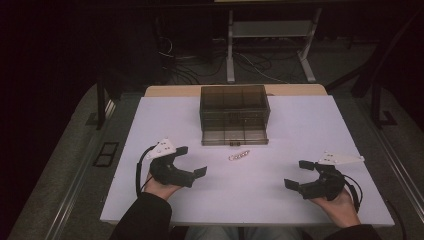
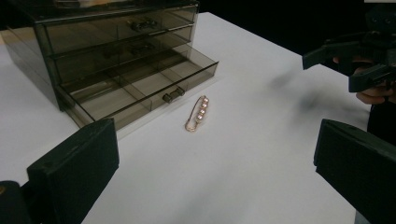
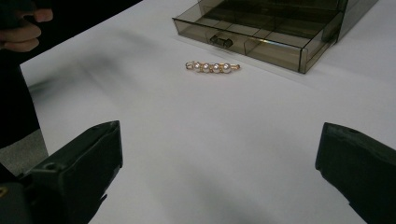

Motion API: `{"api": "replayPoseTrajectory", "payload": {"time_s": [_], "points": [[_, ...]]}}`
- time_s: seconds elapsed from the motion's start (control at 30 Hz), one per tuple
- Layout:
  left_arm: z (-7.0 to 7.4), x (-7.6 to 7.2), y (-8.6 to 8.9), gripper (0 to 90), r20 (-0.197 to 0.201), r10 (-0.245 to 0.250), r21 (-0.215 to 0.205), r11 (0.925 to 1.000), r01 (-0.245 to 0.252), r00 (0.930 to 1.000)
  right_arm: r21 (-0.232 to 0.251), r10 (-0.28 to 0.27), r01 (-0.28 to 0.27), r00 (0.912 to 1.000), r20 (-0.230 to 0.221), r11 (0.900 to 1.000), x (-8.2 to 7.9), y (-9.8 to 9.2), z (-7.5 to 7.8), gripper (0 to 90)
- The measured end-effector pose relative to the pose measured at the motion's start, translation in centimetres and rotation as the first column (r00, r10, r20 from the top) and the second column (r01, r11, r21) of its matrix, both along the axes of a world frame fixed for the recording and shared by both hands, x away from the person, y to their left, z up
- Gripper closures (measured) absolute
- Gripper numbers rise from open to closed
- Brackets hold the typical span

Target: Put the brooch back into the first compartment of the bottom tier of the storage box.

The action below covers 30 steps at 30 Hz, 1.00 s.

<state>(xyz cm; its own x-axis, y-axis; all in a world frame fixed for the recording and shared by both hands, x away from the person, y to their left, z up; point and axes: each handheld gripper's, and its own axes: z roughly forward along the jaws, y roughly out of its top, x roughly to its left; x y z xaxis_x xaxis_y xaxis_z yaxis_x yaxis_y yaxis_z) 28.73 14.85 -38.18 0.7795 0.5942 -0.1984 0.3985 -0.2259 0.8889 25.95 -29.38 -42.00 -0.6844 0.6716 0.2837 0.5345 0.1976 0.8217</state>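
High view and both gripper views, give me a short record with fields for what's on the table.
Pin: pearl hair pin, lying flat on the white table, just before the open drawer
Box: smoky clear drawer box, bottom drawer pulled out
Left hand-held gripper: open, holds nothing
Right hand-held gripper: open, holds nothing

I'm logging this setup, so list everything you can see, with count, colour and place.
drawer box: one, smoky clear plastic, three drawers, far middle of the table
bottom drawer: one, pulled open, divided compartments that look empty
pearl pin: one, gold with four pale pearls, flat on the table just in front of the open drawer, touching neither gripper
table: one, white top
metal stand: one, grey, on the floor beyond the table
cables: several, on the floor beyond the table
left gripper: one, black, jaws open, near left of the table
right gripper: one, black, jaws open, near right
sleeves: two, dark, bottom edge
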Motion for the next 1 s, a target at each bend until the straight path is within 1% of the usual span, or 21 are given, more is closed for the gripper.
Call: {"api": "replayPoseTrajectory", "payload": {"time_s": [0.47,0.6,0.73,0.97,1.0], "points": [[1.0,1.4,-1.8,0.0,-0.002,-0.037,0.041,0.9985,0.037,0.9993,-0.005,0.003,-0.003,1.0000,0.001,1.000,0.0,0.0,0.0,0.2],[1.4,1.8,-2.5,0.0,-0.005,-0.052,0.060,0.9968,0.052,0.9986,-0.005,0.004,-0.004,1.0000,0.000,1.000,0.0,0.0,0.0,0.2],[1.6,2.2,-3.1,0.0,-0.007,-0.065,0.069,0.9954,0.066,0.9978,-0.005,0.005,-0.005,1.0000,0.000,1.000,0.0,0.0,0.0,0.2],[1.7,3.1,-4.3,0.0,-0.016,-0.093,0.105,0.9900,0.094,0.9955,-0.007,0.007,-0.007,1.0000,0.000,1.000,0.0,0.0,0.0,0.2],[1.7,3.2,-4.5,0.0,-0.019,-0.094,0.103,0.9901,0.096,0.9954,-0.007,0.007,-0.007,1.0000,0.000,1.000,0.0,0.0,0.0,0.2]]}}
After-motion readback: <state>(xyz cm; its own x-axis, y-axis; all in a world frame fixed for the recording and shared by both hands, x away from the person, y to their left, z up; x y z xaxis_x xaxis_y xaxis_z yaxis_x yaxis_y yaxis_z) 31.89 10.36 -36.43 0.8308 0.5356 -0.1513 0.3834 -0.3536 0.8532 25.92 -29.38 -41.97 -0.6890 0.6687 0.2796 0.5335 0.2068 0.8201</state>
